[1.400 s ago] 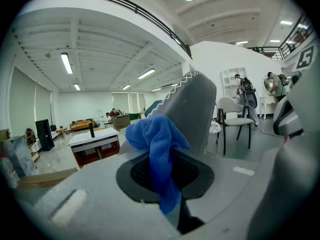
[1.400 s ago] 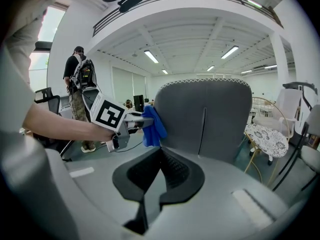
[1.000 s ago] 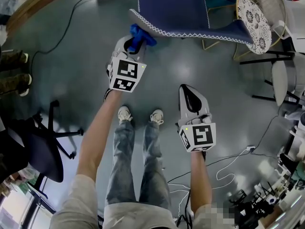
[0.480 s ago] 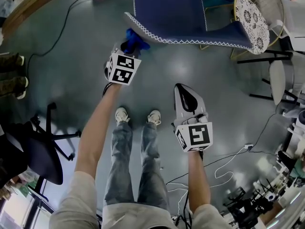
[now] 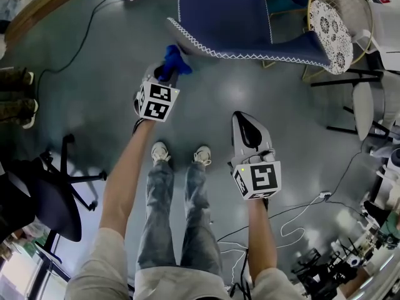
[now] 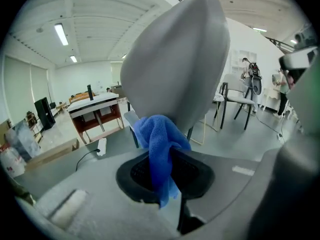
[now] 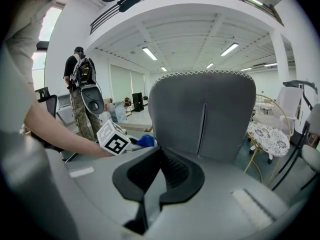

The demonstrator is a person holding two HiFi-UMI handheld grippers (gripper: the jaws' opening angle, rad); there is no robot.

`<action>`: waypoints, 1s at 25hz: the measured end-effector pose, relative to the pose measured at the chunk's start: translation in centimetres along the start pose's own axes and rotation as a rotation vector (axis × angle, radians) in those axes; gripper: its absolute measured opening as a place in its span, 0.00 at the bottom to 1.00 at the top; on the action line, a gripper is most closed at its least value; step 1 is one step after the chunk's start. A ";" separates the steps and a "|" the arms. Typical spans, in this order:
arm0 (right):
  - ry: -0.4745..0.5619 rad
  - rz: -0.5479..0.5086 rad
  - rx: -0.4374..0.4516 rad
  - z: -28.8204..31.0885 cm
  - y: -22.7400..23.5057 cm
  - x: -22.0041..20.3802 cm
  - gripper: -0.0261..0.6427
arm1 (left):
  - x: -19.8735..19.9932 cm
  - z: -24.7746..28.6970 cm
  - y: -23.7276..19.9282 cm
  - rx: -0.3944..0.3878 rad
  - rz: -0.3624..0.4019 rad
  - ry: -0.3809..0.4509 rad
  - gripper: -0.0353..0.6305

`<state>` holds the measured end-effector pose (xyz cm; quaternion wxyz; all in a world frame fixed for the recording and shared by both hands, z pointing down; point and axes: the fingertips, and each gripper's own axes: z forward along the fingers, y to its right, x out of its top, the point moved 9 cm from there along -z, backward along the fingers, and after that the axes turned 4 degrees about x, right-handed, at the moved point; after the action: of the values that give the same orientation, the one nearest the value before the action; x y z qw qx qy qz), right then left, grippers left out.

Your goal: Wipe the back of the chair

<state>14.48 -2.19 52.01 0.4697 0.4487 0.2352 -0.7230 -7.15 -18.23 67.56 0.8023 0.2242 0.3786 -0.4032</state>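
In the head view the chair (image 5: 237, 17) shows from above, with a blue-grey back and a white stitched rim. My left gripper (image 5: 167, 71) is shut on a blue cloth (image 5: 173, 59), just left of and below the rim's near corner; I cannot tell whether they touch. From the left gripper view the cloth (image 6: 159, 149) hangs pinched in the left gripper (image 6: 165, 160), and the grey chair back (image 6: 175, 59) looms right behind it. My right gripper (image 5: 244, 119) is shut and empty, lower and nearer my legs. The right gripper (image 7: 159, 158) faces the chair back (image 7: 205, 114).
A black office chair (image 5: 53, 195) stands at the left. A wire chair with a patterned cushion (image 5: 331, 20) sits at the upper right. Cables (image 5: 300, 212) trail over the grey floor. A person in camouflage trousers (image 7: 82, 96) stands at the left of the right gripper view.
My left gripper and the blue cloth have come down and away from the chair's rim corner, a little towards me. The right gripper has hardly moved.
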 end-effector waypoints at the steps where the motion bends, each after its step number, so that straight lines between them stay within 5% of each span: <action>1: 0.000 0.000 0.000 -0.1 -0.1 0.0 0.04 | -0.2 -0.9 0.2 0.000 0.007 0.013 0.12; 11: 0.031 0.005 -0.018 -1.8 -0.2 1.1 0.04 | 2.0 -12.8 1.4 0.009 -0.137 0.178 0.12; 18: 0.071 0.025 -0.098 -4.9 -0.4 3.9 0.04 | 7.2 -21.3 1.5 0.021 -0.199 0.276 0.12; 25: 0.125 0.044 -0.145 -10.2 0.0 10.1 0.04 | 15.2 -27.5 1.5 0.011 -0.181 0.338 0.12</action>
<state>17.27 0.88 38.27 0.5012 0.4630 0.3060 -0.6640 -11.76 -6.34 38.85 0.6864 0.2582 0.5245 -0.4326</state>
